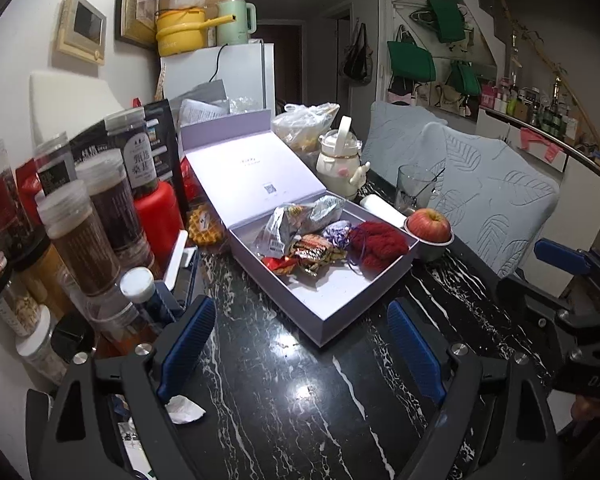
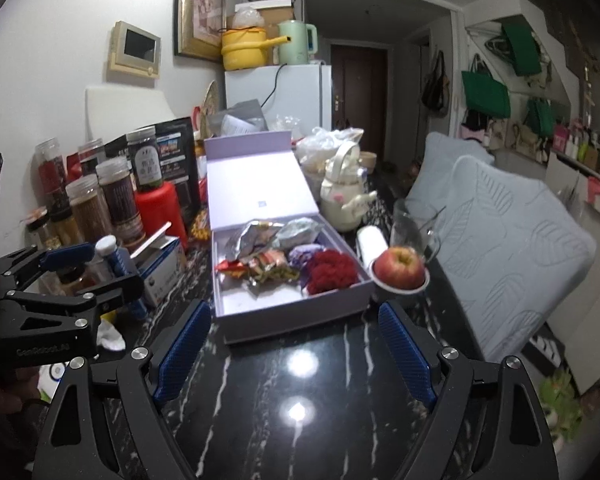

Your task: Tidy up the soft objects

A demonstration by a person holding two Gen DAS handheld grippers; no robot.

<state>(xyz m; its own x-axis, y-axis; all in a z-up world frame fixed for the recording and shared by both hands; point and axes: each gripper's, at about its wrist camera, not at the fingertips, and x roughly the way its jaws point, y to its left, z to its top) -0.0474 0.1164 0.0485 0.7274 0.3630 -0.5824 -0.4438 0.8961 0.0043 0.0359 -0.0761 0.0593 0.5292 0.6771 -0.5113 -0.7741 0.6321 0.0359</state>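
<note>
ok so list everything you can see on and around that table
lilac cardboard gift box: 1, lid open, table centre
red fuzzy yarn bundle: 1, in box, right side
foil snack packets: several, silver, in box
red apple: 1, in small dish right of box
cream ceramic teapot: 1, behind box
clear glass mug: 1, behind apple
lidded plastic jars: several, left of box
left gripper: open, empty
right gripper: open, empty

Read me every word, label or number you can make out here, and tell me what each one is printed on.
"GenRobot.AI": on the left gripper, along its black body.
"DAS": on the right gripper's black body, reads upside down.
Chinese characters on the dark jar: too blurred to read.
Fine print and square code inside the box lid: too small.
Yellow pot lettering: faint, unreadable.
</note>
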